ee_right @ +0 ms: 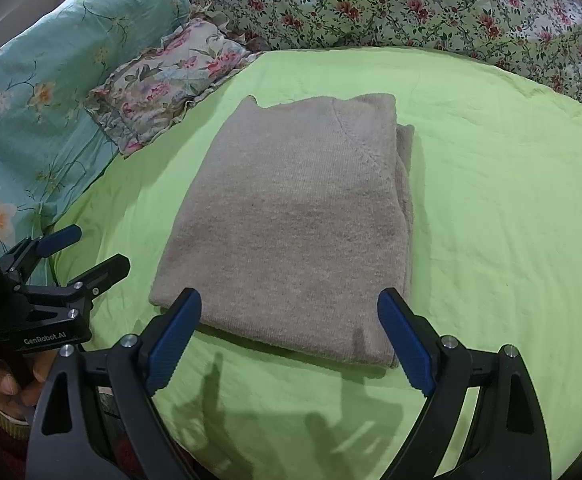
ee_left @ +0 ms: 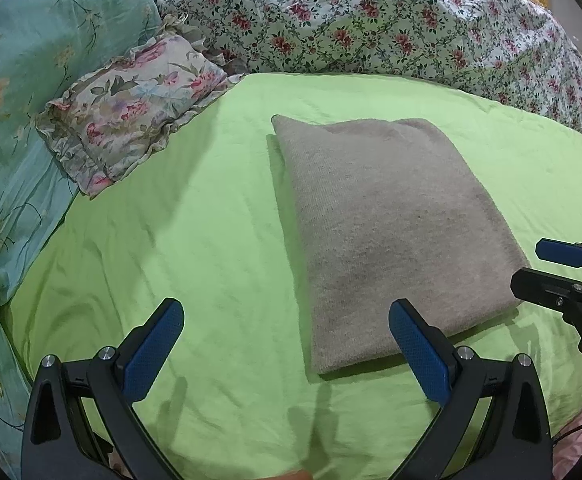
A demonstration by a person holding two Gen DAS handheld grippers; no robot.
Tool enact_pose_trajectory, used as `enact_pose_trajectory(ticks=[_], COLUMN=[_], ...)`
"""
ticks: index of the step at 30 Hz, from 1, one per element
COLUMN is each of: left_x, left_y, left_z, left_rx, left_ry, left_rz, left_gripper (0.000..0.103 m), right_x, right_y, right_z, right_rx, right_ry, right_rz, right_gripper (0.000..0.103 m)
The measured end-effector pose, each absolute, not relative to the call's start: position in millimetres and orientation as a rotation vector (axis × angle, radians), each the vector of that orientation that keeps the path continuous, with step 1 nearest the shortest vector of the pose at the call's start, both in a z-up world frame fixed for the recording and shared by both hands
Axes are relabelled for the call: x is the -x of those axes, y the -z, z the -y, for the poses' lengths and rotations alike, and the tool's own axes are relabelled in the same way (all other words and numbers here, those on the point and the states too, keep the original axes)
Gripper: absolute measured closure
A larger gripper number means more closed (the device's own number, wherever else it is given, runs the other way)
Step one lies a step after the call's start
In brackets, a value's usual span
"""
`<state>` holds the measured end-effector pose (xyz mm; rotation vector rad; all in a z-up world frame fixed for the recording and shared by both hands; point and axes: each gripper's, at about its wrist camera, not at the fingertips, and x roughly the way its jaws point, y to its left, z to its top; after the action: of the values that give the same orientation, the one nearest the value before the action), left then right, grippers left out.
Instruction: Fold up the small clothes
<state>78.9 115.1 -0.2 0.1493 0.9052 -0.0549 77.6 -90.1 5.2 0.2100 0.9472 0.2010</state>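
Note:
A grey-beige knit sweater (ee_left: 387, 228) lies folded into a neat rectangle on the green sheet (ee_left: 195, 240); it also shows in the right wrist view (ee_right: 295, 224). My left gripper (ee_left: 287, 344) is open and empty, held above the sheet by the sweater's near left corner. My right gripper (ee_right: 291, 336) is open and empty, hovering just above the sweater's near edge. The right gripper also shows at the right edge of the left wrist view (ee_left: 547, 268), and the left gripper at the left of the right wrist view (ee_right: 87, 252).
A small floral ruffled pillow (ee_left: 131, 112) and a teal floral pillow (ee_left: 23, 92) lie at the left. A bunched floral quilt (ee_left: 371, 16) runs along the back. The green sheet (ee_right: 503, 216) spreads to the right of the sweater.

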Motion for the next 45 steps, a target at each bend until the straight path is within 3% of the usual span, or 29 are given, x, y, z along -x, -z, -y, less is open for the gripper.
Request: enact_pose_trajectory(ticks=[45], left_x=[-57.2], left_y=[-7.9], left_z=[-105.1], left_rx=[-0.172], left_ry=[0.078], left_rz=[-0.873], left_gripper=[0.0], right_x=[-58.8], right_y=[-11.5], right_z=[90.0], right_rx=[-0.189], right_ry=[-0.208], right_rz=[-0.926], right_gripper=[0.013])
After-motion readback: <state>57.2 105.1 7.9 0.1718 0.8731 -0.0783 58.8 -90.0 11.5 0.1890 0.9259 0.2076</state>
